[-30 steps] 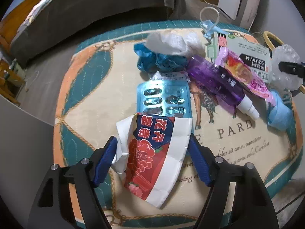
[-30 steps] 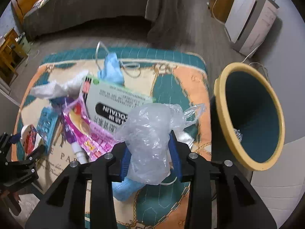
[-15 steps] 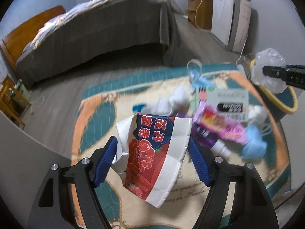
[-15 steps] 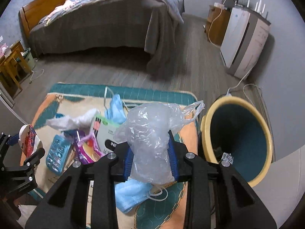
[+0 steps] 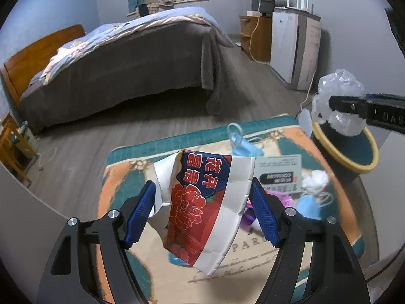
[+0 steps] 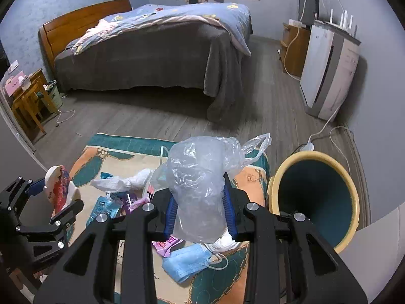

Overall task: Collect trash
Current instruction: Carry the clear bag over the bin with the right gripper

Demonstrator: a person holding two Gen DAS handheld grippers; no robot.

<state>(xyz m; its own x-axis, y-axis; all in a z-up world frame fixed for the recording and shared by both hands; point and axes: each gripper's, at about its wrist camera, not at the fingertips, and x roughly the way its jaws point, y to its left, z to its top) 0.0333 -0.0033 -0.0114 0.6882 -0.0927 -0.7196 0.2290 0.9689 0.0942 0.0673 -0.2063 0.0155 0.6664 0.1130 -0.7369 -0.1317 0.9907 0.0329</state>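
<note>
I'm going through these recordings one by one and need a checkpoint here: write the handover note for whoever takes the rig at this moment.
Left gripper: shut on the crushed paper cup, held above the rug.
Right gripper: shut on the crumpled clear plastic bag, also held above the rug.
Bin: stands off the rug's right edge, with something small inside.
Done: both pieces picked up, neither dropped in yet.
Left: bin both, then clear the rug: blue face mask, pink wrapper, white box, blister pack, white tissue and a purple bottle, mostly hidden.
</note>
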